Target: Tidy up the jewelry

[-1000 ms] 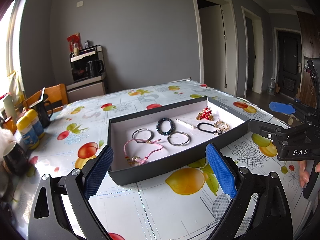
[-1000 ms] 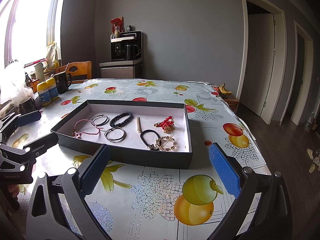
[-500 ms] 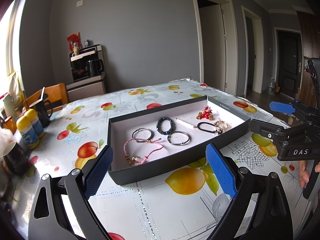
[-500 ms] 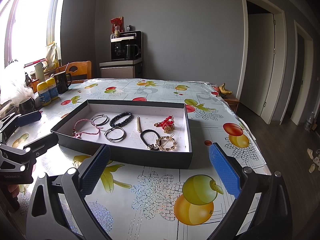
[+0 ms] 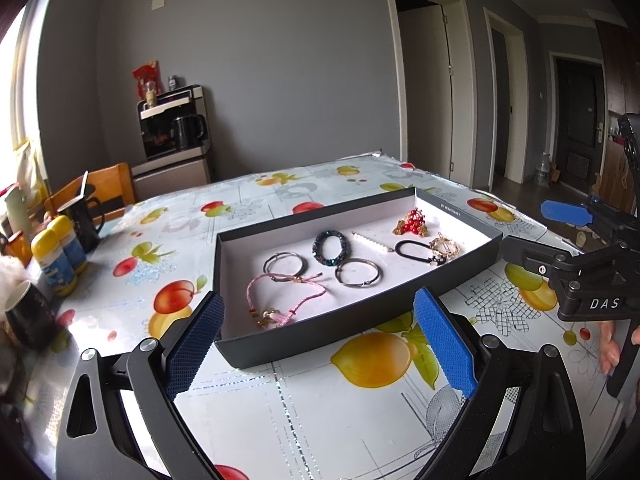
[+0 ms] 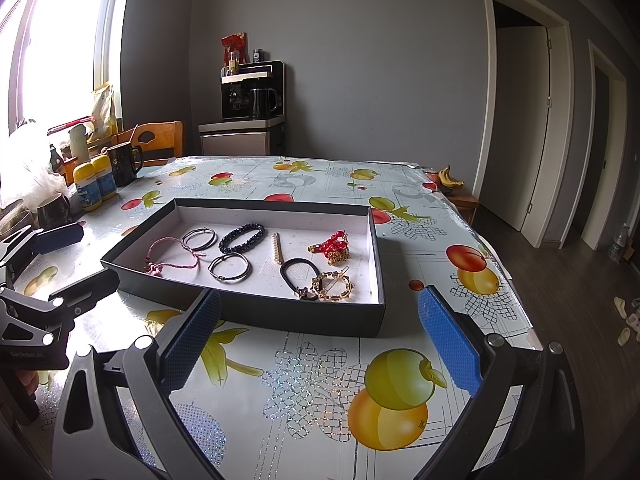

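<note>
A shallow black box with a white floor lies on the fruit-print table. In it lie a pink cord bracelet, two metal bangles, a dark bead bracelet, a pearl clip, a red bead piece, a black hair tie and a gold ring clip. My left gripper is open and empty, in front of the box. My right gripper is open and empty, also in front of it.
Yellow-capped bottles, dark mugs and a white bag stand at the table's left edge. A wooden chair and a coffee machine stand behind. Bananas lie at the far right corner.
</note>
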{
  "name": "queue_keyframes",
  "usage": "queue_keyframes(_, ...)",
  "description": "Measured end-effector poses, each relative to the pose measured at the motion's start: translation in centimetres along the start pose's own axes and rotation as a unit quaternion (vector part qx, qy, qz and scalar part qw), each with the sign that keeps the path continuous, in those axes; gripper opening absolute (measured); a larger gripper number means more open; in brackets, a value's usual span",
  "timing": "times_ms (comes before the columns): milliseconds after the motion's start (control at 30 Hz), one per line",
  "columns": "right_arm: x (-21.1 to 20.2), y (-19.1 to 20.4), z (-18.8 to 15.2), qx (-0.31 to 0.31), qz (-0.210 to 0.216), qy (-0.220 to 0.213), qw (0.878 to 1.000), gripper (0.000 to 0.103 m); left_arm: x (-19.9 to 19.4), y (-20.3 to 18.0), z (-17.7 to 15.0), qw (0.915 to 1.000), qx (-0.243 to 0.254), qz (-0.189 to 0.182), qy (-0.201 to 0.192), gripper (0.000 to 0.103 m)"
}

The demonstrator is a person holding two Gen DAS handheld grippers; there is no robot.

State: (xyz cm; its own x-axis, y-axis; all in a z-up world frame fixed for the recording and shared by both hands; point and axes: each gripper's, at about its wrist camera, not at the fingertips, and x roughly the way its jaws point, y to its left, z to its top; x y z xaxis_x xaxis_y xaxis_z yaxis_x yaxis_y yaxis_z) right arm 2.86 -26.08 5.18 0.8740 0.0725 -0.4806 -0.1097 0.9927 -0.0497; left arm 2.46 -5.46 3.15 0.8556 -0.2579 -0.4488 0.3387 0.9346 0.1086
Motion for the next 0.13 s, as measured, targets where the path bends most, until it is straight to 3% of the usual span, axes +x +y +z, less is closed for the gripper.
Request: queue_keyframes(133, 0.04, -0.01, 0.04, 0.000, 0.000, 0.000, 1.000, 0.098, -0.13, 0.04, -0.06, 1.0000, -0.001, 0.002, 0.002, 0.098)
